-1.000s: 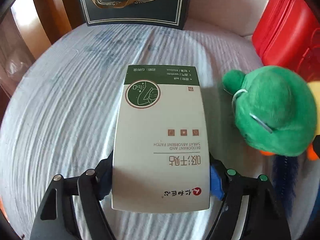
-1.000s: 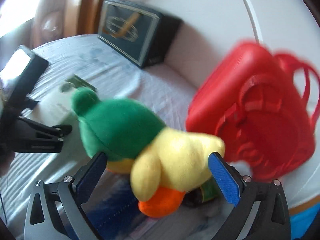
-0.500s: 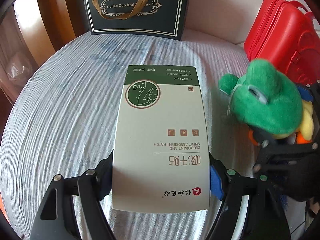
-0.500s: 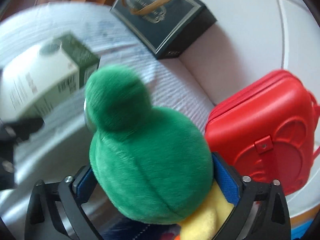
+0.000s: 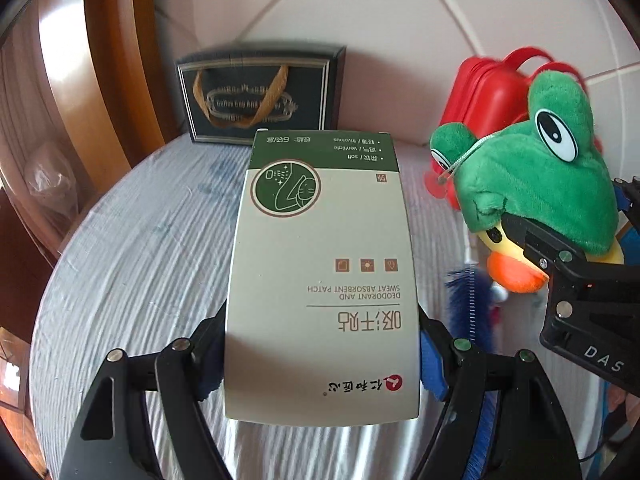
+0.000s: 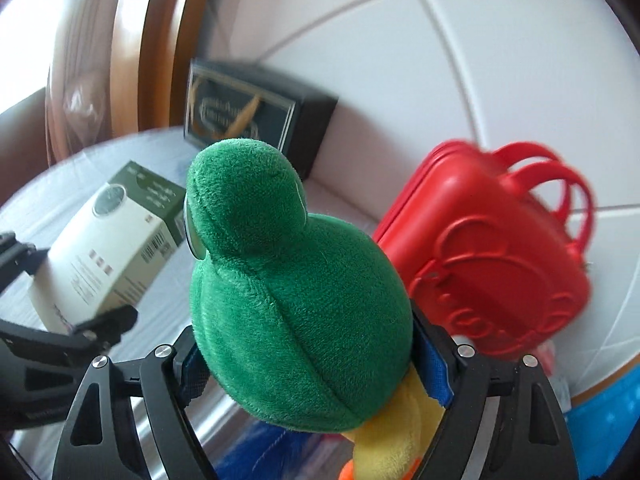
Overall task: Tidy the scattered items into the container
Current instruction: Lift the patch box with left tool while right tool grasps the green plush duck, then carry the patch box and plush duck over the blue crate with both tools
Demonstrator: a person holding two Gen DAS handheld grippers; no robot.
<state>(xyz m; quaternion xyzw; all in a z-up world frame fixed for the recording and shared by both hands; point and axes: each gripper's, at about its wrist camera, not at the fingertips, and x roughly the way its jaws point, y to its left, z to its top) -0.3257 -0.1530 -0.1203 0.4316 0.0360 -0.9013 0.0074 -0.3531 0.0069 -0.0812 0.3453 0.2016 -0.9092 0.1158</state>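
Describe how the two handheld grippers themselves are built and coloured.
Both look alike. The left gripper has two black angular fingers with cut-out slots, silver pivot screws and blue textured pads. The right gripper shows the same black linkage, silver screws and blue pads. Seen from the left camera, its black body carries white lettering "DAS". No cables or sleeves are visible.

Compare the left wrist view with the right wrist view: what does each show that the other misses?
Left wrist only: the green plush frog's white eye and orange mouth, and the printed top of the white-and-green cardboard box in the left gripper.
Right wrist only: the box's barcode side, and the right gripper clamping the frog.
Both: frog, box, red hard-shell handbag, dark gift bag.
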